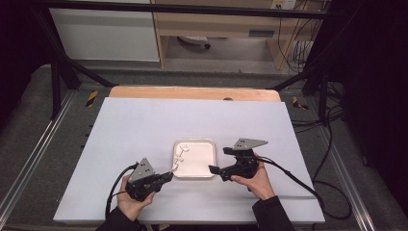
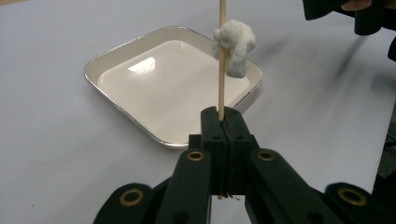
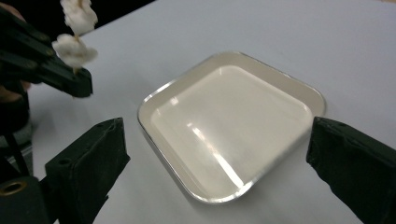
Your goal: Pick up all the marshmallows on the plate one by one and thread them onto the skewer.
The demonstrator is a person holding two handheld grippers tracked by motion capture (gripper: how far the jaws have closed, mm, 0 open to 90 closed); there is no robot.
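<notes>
Left gripper (image 2: 223, 122) clamped on skewer (image 2: 222, 56), held out over the tray's (image 1: 194, 176) near-left corner, so the white pieces (image 2: 235, 44) stay clear. Tray sits at surface centre. Right gripper (image 3: 215, 172) spread wide, nothing between.

A thin wooden skewer (image 2: 222, 60) is clamped upright in the left gripper (image 2: 223, 126); a white marshmallow (image 2: 235, 44) is threaded on it, above the far tray (image 2: 140, 126).
</notes>
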